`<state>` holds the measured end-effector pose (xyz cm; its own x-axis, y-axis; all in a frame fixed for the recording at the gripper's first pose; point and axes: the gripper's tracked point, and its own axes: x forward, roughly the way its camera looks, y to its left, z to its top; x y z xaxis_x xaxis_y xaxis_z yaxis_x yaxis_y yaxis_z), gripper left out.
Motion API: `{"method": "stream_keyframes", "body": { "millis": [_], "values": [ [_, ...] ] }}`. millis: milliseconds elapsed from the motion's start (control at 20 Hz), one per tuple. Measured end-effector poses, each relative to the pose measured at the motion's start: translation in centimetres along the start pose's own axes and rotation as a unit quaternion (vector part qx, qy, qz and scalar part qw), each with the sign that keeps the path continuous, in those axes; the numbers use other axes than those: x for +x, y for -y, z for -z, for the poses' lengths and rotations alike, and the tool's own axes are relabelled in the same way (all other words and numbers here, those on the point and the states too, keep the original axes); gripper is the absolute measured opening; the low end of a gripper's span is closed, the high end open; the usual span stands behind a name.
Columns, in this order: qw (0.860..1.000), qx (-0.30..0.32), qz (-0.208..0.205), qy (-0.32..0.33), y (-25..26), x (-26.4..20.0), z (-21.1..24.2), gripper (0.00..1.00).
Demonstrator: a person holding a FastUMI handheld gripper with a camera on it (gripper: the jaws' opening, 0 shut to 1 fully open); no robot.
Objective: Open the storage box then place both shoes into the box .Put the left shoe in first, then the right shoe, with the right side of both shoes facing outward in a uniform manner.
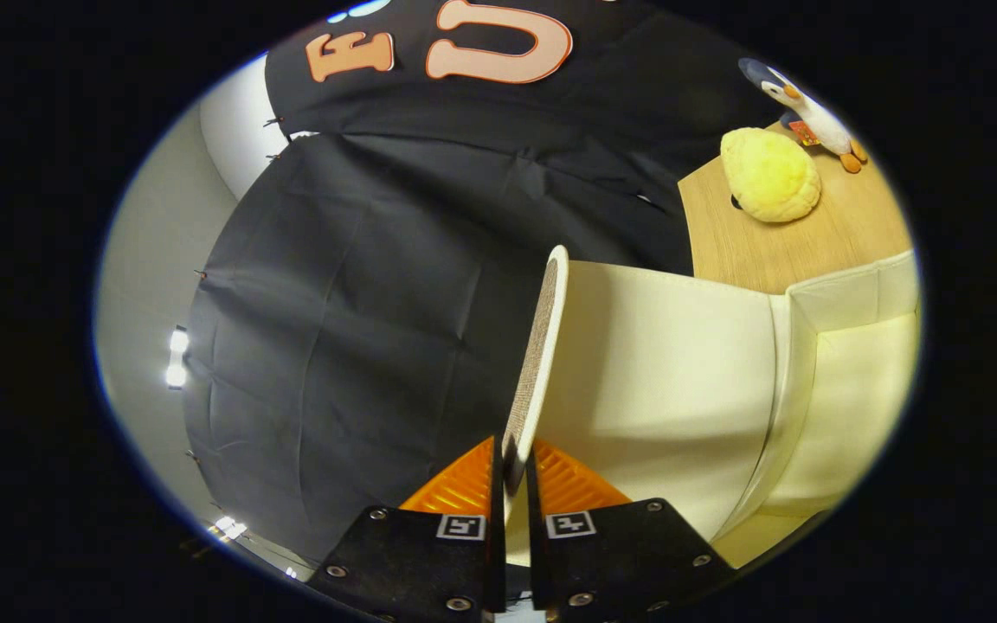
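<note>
Opening step in hand — gripper (511, 472) jaws pinched on the storage box (845, 381) lid (542, 346); next, swing it fully back.

Cream storage box (680, 381) open, lid (537, 363) raised edge-on, pinched in claw (511, 472).

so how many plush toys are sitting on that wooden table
2. A yellow round plush lies on the wooden table, far beyond the gripper, which is shut on the cream lid. A penguin plush lies just behind it. Others may be hidden.
</note>
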<state>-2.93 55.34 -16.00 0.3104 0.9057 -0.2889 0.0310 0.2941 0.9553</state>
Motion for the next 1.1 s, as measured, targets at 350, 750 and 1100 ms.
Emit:
{"method": "stream_keyframes", "body": {
  "millis": [350, 750, 1100],
  "values": [
    [0.997, -0.048, 0.051, 0.042, 4.3, -4.6, -1.6, 0.63],
    [0.968, -0.137, 0.18, 0.105, 13.5, -15.4, -3.5, 0.87],
    [0.927, -0.182, 0.302, 0.127, 22.4, -24.5, -2.6, 0.91]
  ]
}}
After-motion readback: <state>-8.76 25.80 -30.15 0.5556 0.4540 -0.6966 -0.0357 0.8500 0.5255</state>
